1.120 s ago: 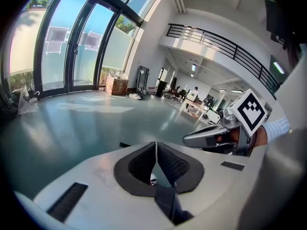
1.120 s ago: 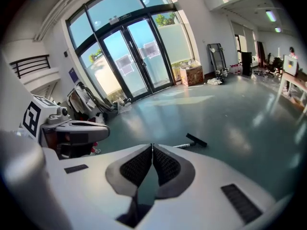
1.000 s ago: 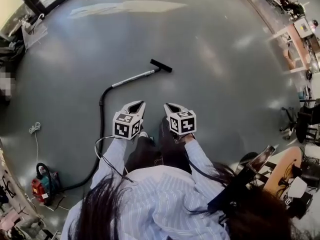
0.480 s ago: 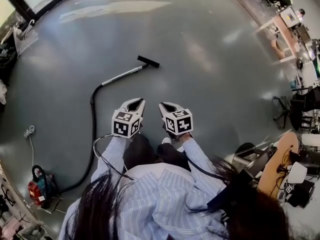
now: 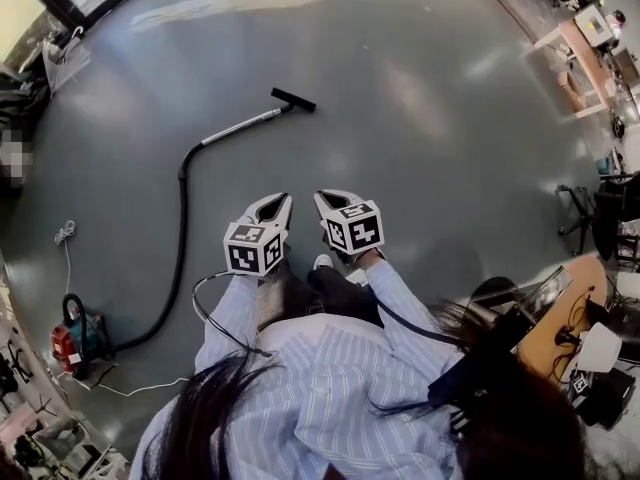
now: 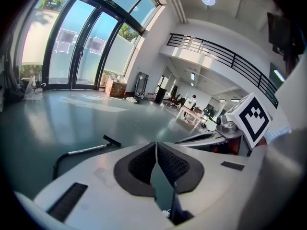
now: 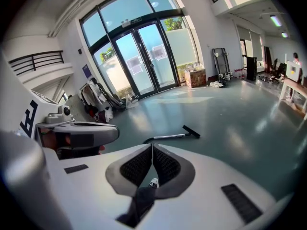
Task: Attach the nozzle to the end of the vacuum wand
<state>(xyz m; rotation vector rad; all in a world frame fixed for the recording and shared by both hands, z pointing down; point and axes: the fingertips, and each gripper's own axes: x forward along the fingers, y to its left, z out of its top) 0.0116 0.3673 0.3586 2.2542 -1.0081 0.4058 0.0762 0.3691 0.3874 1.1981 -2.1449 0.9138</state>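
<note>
Left gripper [image 5: 275, 202], right gripper [image 5: 326, 199]: fingers closed, empty; grey floor [image 5: 430, 158] between them and nozzle [image 5: 293, 99] on wand [image 5: 241, 126].

Black nozzle [image 5: 293, 99] at end of silver wand [image 5: 243, 126], flat on grey floor [image 5: 420, 88].

Glossy grey floor [image 5: 420, 118]; tall glass doors [image 7: 144, 56]; railed balcony [image 6: 216, 52] above.

- Head view: high, steeply down on the floor [image 5: 430, 108].
- Gripper views: low, along left tongs [image 6: 156, 143] and right tongs [image 7: 152, 145]; all three share the distant vacuum wand [image 5: 242, 126].
</note>
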